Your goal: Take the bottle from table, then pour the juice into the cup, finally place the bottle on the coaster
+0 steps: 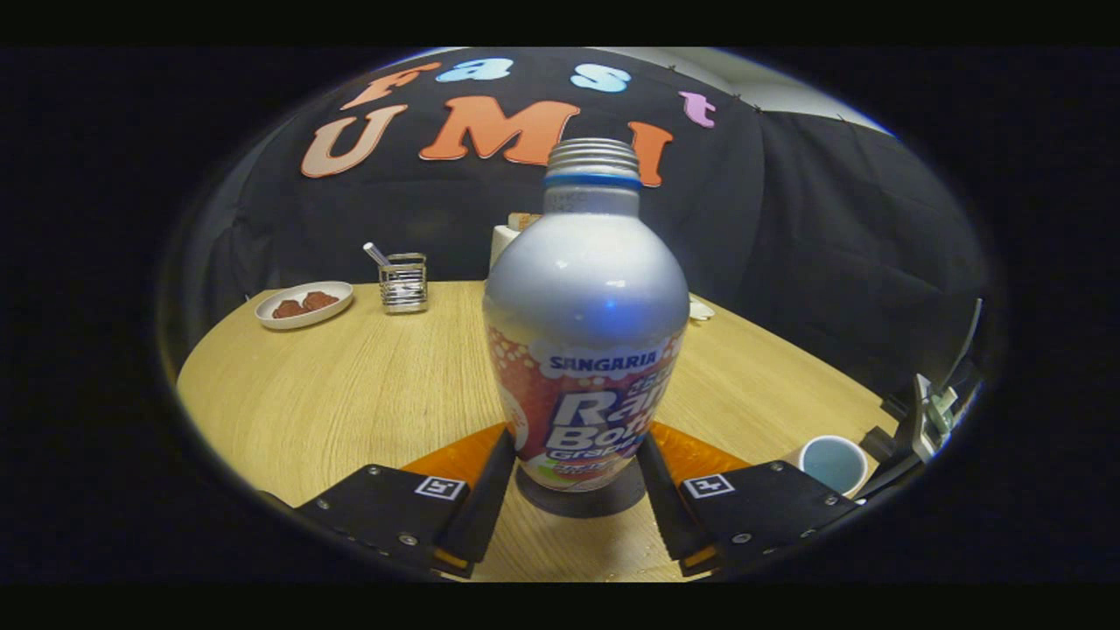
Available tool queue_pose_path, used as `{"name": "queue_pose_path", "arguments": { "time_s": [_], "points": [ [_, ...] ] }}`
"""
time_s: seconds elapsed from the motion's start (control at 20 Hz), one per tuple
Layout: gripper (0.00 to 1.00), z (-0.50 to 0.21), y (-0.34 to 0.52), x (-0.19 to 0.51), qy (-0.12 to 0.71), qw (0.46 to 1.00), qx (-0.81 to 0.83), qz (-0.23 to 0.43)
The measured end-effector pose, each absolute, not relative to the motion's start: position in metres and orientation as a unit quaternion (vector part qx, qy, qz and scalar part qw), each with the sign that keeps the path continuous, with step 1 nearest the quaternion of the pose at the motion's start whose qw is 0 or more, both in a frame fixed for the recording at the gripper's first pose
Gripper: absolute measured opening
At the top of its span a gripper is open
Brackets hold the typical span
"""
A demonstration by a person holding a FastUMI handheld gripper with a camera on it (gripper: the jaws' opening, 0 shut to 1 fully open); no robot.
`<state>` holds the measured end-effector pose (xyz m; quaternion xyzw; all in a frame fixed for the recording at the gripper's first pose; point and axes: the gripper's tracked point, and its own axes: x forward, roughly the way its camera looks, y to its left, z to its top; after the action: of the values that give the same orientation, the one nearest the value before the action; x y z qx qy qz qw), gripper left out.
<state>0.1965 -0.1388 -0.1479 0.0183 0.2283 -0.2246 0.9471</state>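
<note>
The hand-held gripper grasps the upright uncapped bottle low on its body above a dark coaster; release only once it sits flat.

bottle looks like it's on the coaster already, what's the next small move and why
Probably open the gripper and back straight away. The bottle stands upright on the dark coaster, its neck uncapped, with a finger against each side. Easing out straight should keep it from tipping toward the cup.
</note>
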Motion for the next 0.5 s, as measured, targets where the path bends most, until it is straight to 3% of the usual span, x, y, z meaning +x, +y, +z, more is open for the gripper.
{"name": "queue_pose_path", "arguments": {
  "time_s": [0.5],
  "points": [
    [0.77,-0.168,-0.145,0.194,0.233,0.944,0.062,-0.226]
  ]
}}
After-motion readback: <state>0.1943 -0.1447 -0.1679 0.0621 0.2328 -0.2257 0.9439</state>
